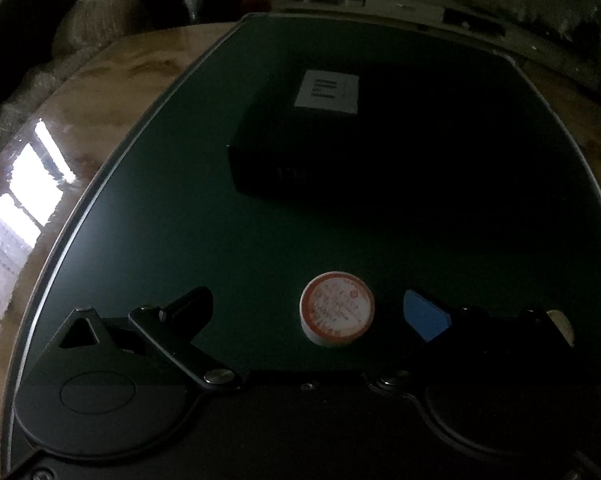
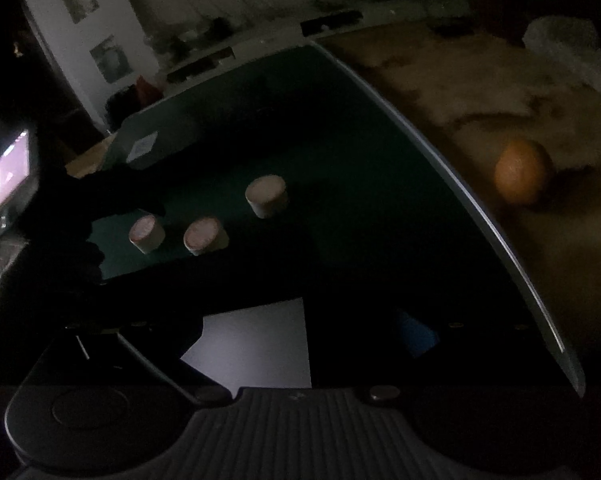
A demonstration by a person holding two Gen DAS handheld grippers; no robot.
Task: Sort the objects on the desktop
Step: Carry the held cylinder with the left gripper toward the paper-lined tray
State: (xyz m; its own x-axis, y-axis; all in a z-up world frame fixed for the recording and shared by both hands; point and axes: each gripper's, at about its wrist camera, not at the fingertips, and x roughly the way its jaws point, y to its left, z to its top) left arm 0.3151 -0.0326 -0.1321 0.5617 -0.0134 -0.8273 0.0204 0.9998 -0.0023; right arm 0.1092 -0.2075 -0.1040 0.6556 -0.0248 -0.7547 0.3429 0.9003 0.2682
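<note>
In the left wrist view a small round white cup with an orange-rimmed printed lid point(image 1: 337, 308) stands on the dark green mat point(image 1: 180, 208), between the spread fingers of my left gripper point(image 1: 312, 312), which is open and not touching it. A black box with a white label point(image 1: 300, 136) lies further back on the mat. In the right wrist view three small round cups point(image 2: 266, 195) point(image 2: 204, 236) point(image 2: 146, 234) stand on the mat point(image 2: 340, 152). My right gripper point(image 2: 300, 332) is open over a white label point(image 2: 256, 344) of a dark box.
The mat lies on a glossy wooden table point(image 1: 80, 120). An orange fruit point(image 2: 520, 176) sits on the bare wood to the right of the mat. A lit screen point(image 2: 10, 168) and a dark shape stand at the left. The scene is very dim.
</note>
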